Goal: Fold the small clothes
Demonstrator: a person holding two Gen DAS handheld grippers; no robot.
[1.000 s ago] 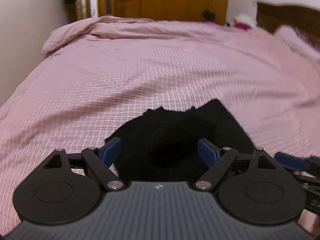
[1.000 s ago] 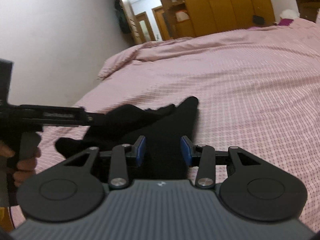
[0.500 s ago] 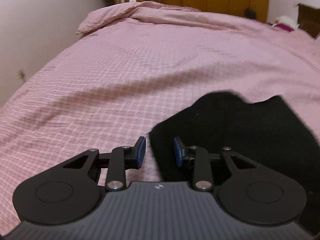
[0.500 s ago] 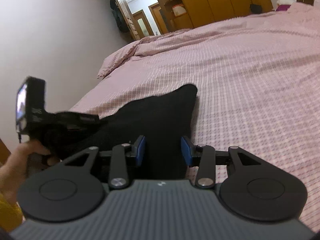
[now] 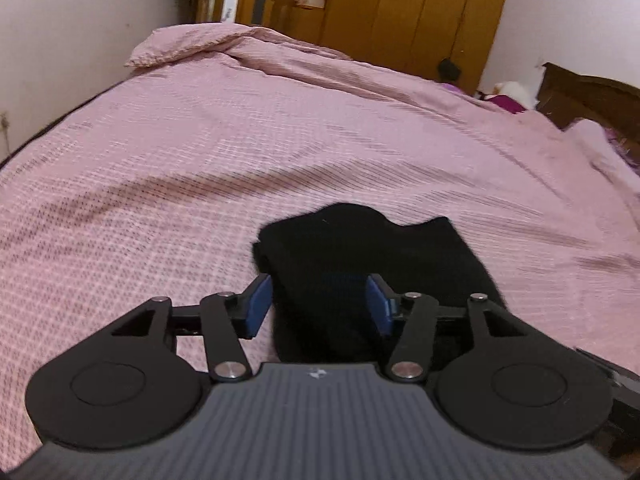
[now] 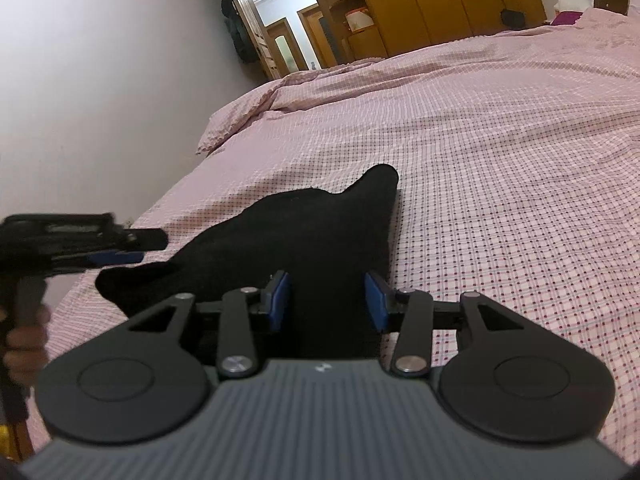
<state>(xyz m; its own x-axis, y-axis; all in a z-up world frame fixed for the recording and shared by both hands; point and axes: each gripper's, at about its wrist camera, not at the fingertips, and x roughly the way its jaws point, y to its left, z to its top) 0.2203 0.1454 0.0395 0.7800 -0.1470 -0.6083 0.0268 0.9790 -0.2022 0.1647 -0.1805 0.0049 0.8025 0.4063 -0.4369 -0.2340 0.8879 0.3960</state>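
Note:
A small black garment (image 5: pixel 360 248) lies flat on the pink checked bed cover (image 5: pixel 200 152); it also shows in the right wrist view (image 6: pixel 304 232). My left gripper (image 5: pixel 318 306) is open, its blue pads either side of the garment's near left part, just above it. My right gripper (image 6: pixel 326 300) is open over the garment's near right edge, nothing between the pads gripped. The left gripper (image 6: pixel 116 248) shows in the right wrist view at the garment's left end, held by a hand.
The bed cover (image 6: pixel 500 140) stretches far ahead and to the right. A bunched quilt edge (image 5: pixel 192 44) lies at the far left corner. A white wall (image 6: pixel 100 80) runs along the left bed edge. Wooden wardrobes (image 5: pixel 400 12) and a headboard (image 5: pixel 588 100) stand beyond.
My left gripper narrowed, then opened again and moved right over the garment. The garment's bunched left part now lies flatter. My right gripper has stayed open in place.

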